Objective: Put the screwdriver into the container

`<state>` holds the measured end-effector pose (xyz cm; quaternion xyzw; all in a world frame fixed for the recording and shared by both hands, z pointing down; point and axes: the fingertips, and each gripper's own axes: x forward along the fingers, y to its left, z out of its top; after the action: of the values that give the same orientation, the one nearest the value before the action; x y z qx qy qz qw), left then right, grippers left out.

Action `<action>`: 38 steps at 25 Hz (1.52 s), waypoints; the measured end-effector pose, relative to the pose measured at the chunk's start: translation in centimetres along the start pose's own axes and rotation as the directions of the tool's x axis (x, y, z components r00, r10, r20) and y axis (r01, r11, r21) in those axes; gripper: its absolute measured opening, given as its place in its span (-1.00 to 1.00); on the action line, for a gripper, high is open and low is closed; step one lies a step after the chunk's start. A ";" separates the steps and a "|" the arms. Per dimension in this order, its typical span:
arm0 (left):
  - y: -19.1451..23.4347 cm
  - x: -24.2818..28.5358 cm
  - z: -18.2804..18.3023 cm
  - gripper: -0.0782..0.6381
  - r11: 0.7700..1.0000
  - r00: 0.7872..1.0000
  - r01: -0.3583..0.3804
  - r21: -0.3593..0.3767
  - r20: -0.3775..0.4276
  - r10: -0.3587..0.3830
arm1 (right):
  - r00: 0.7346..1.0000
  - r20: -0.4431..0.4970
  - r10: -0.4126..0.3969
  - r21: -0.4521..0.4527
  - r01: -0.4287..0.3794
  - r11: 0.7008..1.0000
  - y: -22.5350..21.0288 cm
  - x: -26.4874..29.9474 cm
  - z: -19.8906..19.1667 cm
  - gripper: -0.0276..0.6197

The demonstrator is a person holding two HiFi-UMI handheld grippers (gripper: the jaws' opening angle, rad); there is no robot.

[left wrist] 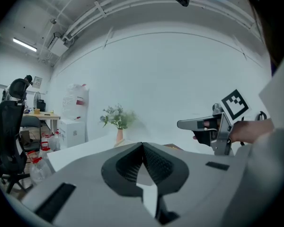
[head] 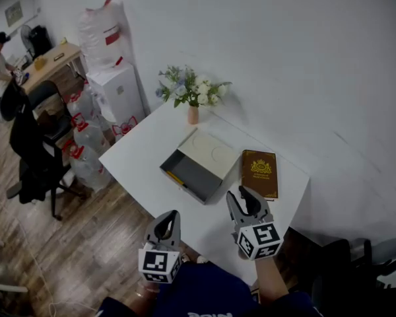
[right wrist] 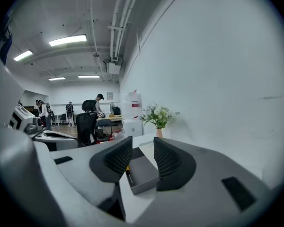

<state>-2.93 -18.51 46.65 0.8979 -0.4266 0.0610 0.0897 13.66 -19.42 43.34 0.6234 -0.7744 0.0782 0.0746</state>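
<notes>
A grey open-fronted container (head: 197,169) lies mid-table on the white table (head: 138,152). The yellow-handled screwdriver (head: 175,176) lies inside it along its left edge. In the right gripper view the screwdriver (right wrist: 128,172) shows between the jaws, inside the container (right wrist: 144,173). My right gripper (head: 245,199) hovers above the table's near part, a little short of the container, open and empty. My left gripper (head: 165,226) hangs over the table's near edge, shut on nothing. In the left gripper view its pads (left wrist: 154,161) meet at the tip, and the right gripper (left wrist: 182,125) is at the right.
A brown book (head: 259,172) lies right of the container. A vase of flowers (head: 193,96) stands at the table's far corner by the wall. On the floor to the left are water bottles (head: 86,137), a white cabinet (head: 119,92) and a black office chair (head: 33,147).
</notes>
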 end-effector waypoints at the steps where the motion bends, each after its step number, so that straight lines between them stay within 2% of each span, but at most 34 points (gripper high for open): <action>1: -0.5 0.1 0.0 -0.73 1.000 1.000 0.012 0.003 0.000 -0.012 | 1.000 0.007 -0.012 0.012 0.012 1.000 -0.2 -0.7 -0.3 -0.44; 13: -3.8 0.3 0.1 -0.73 0.996 0.997 0.083 0.025 0.005 -0.083 | 0.995 -0.021 -0.096 0.067 0.097 0.993 -0.8 -5.7 -4.1 -0.44; 18: -3.7 0.1 0.2 -0.73 0.996 0.997 0.079 0.026 0.012 -0.080 | 0.996 -0.004 -0.088 0.060 0.088 0.994 -0.3 -5.9 -4.1 -0.44; 22: -3.0 -0.5 0.5 -0.73 0.998 0.998 0.056 0.017 0.035 -0.057 | 0.996 -0.029 -0.085 0.049 0.086 0.995 0.3 -6.1 -4.5 -0.46; 26: -2.9 -0.6 0.3 -0.73 0.998 0.998 0.063 0.015 0.027 -0.063 | 0.997 -0.023 -0.078 0.041 0.079 0.996 1.0 -6.0 -4.4 -0.78; 35: -2.6 -0.8 0.7 -0.73 0.997 0.996 0.081 0.009 0.034 -0.081 | 1.000 -0.003 0.003 -0.010 -0.003 1.000 3.4 -5.2 -3.5 -0.85; 38: -2.5 -0.6 1.0 -0.73 0.997 0.996 0.080 0.013 0.047 -0.081 | 1.000 0.004 0.000 -0.046 0.001 0.999 3.7 -4.9 -3.2 -0.85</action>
<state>-1.36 -16.71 45.34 0.9160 -0.3918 0.0381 0.0770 11.16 -13.29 45.31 0.6218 -0.7760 0.0591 0.0875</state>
